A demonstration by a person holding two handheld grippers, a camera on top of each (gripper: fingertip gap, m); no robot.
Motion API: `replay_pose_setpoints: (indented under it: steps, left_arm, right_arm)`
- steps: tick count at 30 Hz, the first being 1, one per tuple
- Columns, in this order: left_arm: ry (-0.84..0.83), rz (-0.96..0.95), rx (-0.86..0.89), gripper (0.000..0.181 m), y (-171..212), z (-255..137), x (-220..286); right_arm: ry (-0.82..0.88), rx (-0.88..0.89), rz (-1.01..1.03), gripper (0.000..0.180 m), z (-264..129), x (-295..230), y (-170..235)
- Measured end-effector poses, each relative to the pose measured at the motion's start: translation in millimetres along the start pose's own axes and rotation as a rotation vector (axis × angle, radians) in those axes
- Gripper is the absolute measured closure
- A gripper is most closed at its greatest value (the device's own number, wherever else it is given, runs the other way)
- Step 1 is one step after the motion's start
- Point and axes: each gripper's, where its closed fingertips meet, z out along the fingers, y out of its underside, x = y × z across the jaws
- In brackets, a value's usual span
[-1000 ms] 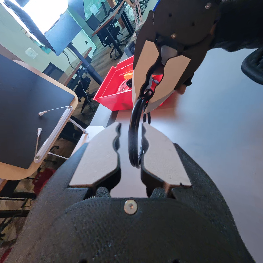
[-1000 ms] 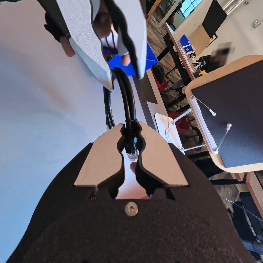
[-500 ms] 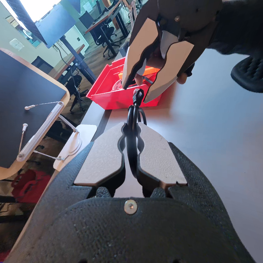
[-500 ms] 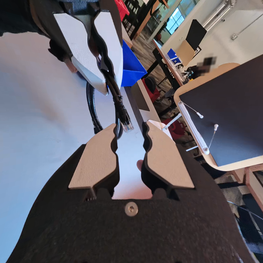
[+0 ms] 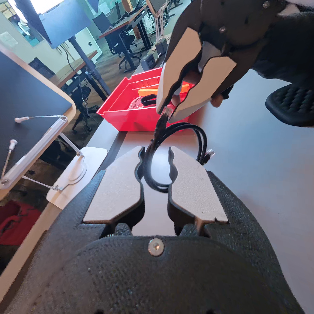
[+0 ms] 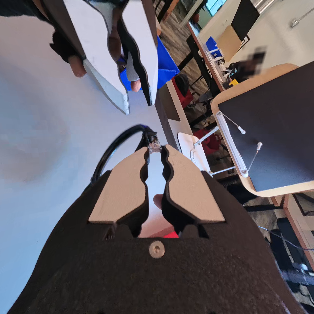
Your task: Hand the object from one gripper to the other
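A coiled black network cable (image 5: 202, 136) with clear plugs hangs above the grey table (image 5: 254, 186). My right gripper (image 6: 155, 147) is shut on one clear plug (image 6: 154, 146) at its very fingertips; the coil (image 6: 110, 153) loops down to its left. In the left wrist view the right gripper (image 5: 165, 115) comes in from the top and pinches that plug (image 5: 167, 110). My left gripper (image 5: 156, 149) is open, and the hanging coil shows in the gap between its fingers. In the right wrist view the left gripper (image 6: 139, 106) is open and apart from the cable, just beyond it.
A red bin (image 5: 129, 119) holding a tape roll and an orange piece stands on the table behind the right gripper. A blue bin (image 6: 166, 68) sits behind the left gripper. A black-topped side table (image 5: 25, 102) and a white stand base (image 5: 76, 171) lie beyond the table edge. A black chair (image 5: 292, 105) is at right. The gap from one gripper's tips to the other's is roughly 5 cm.
Half a second ago my left gripper was shut on the cable and the right was open. Now the right is shut on the plug and the left has opened and drawn back.
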Motion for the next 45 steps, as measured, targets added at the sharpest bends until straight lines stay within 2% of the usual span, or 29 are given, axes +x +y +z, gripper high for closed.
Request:
replay_pose_setpoints:
  steps: [3,6,9,11,17,21,26,31,38,41,45]
  left_arm:
    - [-0.003,0.078,-0.042,0.157,-3,4,10]
    - [-0.017,0.138,-0.105,0.157,6,11,14]
    - [0.016,0.148,-0.108,0.168,8,12,20]
    - [0.021,0.142,-0.096,0.168,6,10,19]
    - [-0.096,-0.050,-0.084,0.169,5,3,-13]
    - [-0.169,-0.294,-0.011,0.169,11,-4,-41]
    - [-0.178,-0.521,0.109,0.169,10,-9,-57]
    - [-0.137,-0.663,0.222,0.169,1,-14,-61]
    - [-0.122,-0.684,0.202,0.169,8,-12,-61]
    - [-0.131,-0.640,0.162,0.169,11,-8,-57]
    - [-0.106,-0.617,0.143,0.169,7,0,-46]
  right_arm:
    - [-0.009,-0.042,-0.056,0.167,4,-9,-1]
    - [-0.052,-0.010,-0.067,0.167,5,-21,-12]
    - [-0.081,0.018,-0.080,0.167,3,-28,-20]
    - [-0.080,0.043,-0.060,0.167,1,-26,-24]
    - [0.078,0.112,0.055,0.163,-9,6,-37]
    - [0.063,0.153,0.138,0.163,-13,0,-59]
    - [-0.010,0.086,0.226,0.162,18,-35,-59]
    - [0.025,0.049,0.291,0.162,40,-40,-42]
    - [0.131,0.128,0.324,0.166,6,2,-53]
    - [0.202,0.079,0.294,0.160,-6,20,-43]
    - [0.215,-0.068,0.194,0.162,1,22,-15]
